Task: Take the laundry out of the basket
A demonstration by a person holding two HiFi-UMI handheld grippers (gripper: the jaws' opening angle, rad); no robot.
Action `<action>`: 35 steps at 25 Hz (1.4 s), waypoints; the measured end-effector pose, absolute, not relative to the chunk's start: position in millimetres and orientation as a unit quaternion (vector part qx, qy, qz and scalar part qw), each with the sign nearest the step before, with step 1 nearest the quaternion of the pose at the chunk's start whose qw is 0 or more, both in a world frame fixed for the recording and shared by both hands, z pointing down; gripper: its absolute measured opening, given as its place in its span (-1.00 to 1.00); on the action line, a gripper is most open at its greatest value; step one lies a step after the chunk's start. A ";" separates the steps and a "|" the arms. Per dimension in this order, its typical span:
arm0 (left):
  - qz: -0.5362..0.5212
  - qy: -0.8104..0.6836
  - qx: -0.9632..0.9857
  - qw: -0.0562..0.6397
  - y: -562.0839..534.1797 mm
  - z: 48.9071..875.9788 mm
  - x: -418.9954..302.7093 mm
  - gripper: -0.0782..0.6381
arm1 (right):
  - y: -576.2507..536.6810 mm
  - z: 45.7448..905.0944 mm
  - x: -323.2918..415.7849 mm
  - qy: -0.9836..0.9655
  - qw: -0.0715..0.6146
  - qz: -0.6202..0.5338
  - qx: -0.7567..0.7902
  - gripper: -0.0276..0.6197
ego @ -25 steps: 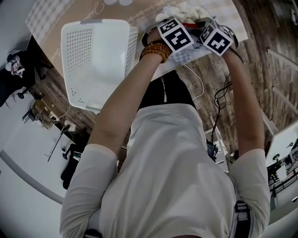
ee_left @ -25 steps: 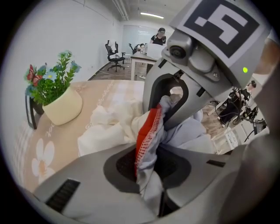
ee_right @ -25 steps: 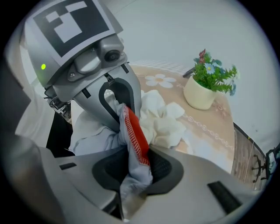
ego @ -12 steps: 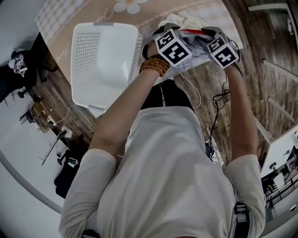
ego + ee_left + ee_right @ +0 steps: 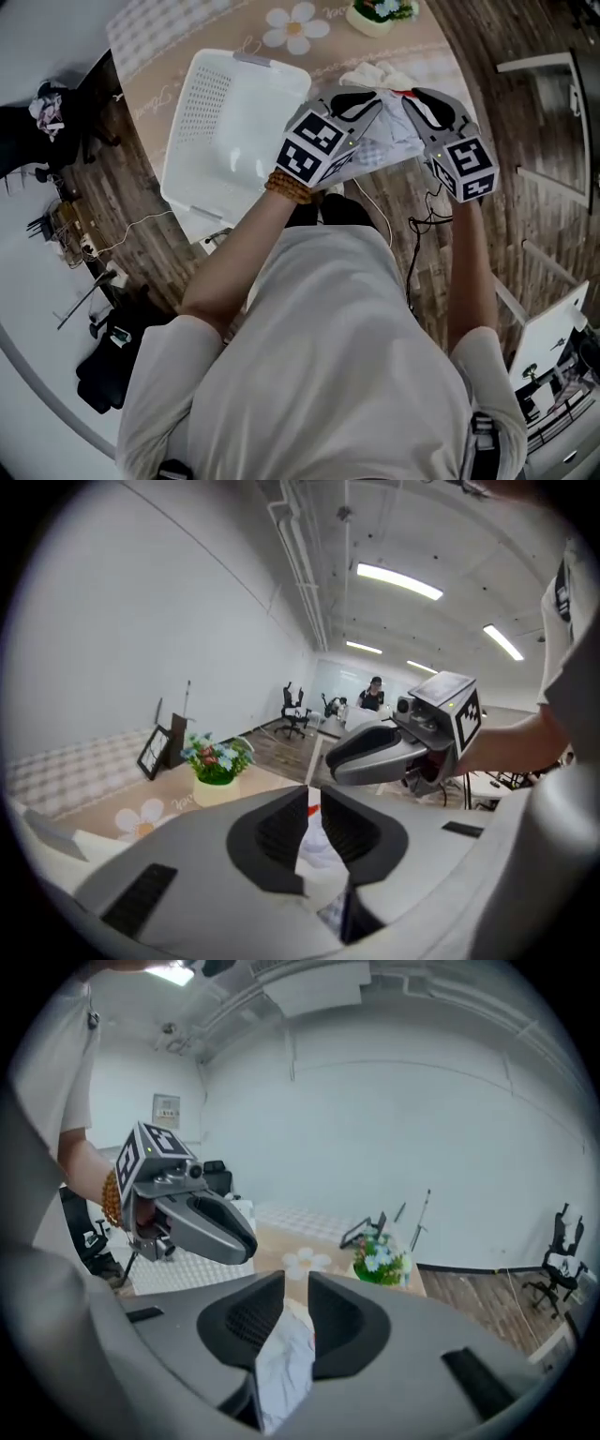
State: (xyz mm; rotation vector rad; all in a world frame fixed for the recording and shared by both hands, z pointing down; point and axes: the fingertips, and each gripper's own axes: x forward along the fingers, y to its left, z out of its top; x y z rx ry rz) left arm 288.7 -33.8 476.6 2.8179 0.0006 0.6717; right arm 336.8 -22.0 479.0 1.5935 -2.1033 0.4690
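Observation:
The white laundry basket [image 5: 234, 122] stands on the beige table at the left, and no laundry shows inside it. To its right I hold a white patterned garment [image 5: 386, 142] up above the table with both grippers. My left gripper [image 5: 373, 101] has just closed its jaws, and its pads pinch the cloth [image 5: 314, 832]. My right gripper [image 5: 412, 98] has closed likewise on another part of the same cloth [image 5: 286, 1358]. The two grippers hang close together, tips nearly meeting. A pile of white laundry [image 5: 375, 75] lies on the table behind them.
A potted flower [image 5: 380, 11] stands at the table's far edge, with a small picture frame [image 5: 153, 752] beside it. The tablecloth [image 5: 169, 47] bears a daisy print. Cables run over the wooden floor [image 5: 506, 159] to the right, and office chairs stand further off.
Both grippers have risen together from the table with the garment hanging between them. They have tilted up from pointing steeply down. The basket has not moved.

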 end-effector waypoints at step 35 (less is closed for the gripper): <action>0.022 -0.114 0.988 0.104 -29.0 295.2 97.5 -0.72 | -24.2 272.0 121.3 -0.828 0.046 0.047 0.557 -0.87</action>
